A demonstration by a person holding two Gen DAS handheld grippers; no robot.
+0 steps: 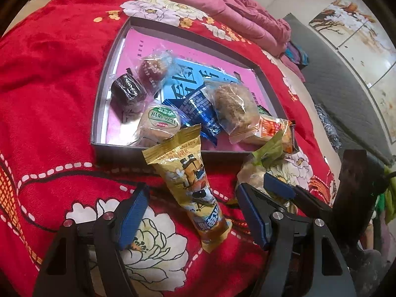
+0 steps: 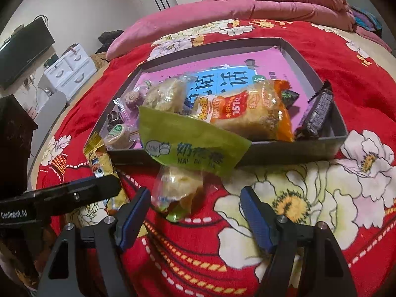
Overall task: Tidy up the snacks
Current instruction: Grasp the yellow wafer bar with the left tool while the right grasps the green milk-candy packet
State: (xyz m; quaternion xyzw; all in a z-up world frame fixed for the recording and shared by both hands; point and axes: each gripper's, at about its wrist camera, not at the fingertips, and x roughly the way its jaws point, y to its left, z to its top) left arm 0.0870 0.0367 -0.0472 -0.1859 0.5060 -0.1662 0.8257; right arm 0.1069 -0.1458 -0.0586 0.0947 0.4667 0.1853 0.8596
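Left wrist view: my left gripper (image 1: 191, 216) stands open and empty around one yellow packet (image 1: 191, 185), beside one green packet (image 1: 264, 158). Both lie on the red blanket (image 1: 49, 99), leaning on the grey box (image 1: 118, 152) rim, where several snacks crowd the near end and the far end is bare. My right gripper (image 2: 195, 212), likewise parted, grips nothing.

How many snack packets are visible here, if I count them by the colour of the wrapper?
Clear: 4 (dark cake, purple ball, green-label pastry, floss bun)
Blue: 1 (blue packet)
Orange: 1 (orange packet)
Black: 2 (black bar, black packet)
Yellow: 1 (yellow packet)
Green: 1 (green packet)
Total: 10 visible
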